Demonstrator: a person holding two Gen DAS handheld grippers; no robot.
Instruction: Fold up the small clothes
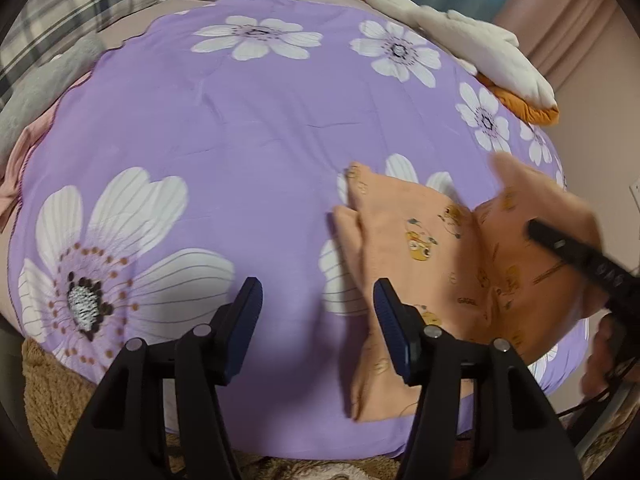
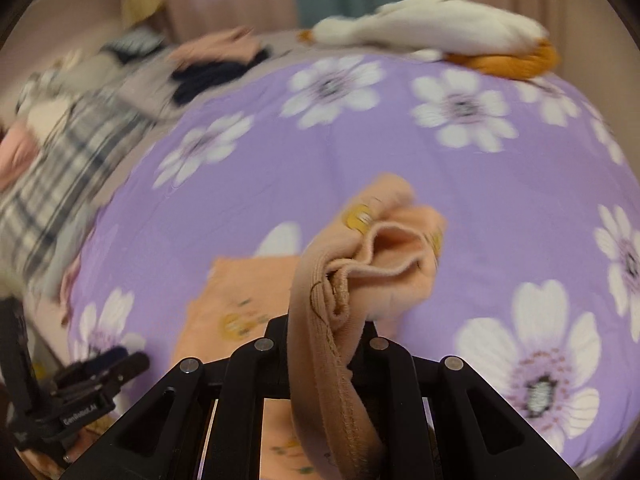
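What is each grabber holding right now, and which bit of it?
The right gripper holds the peach garment by its ribbed waistband edge, bunched between its fingers. The left gripper is open and holds nothing.

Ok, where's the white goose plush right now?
The white goose plush lies at the far right edge of the purple floral sheet, beyond the peach garment.

Garment (image 1: 420,240) on floral sheet (image 1: 240,128); plush goose (image 1: 460,40) behind.
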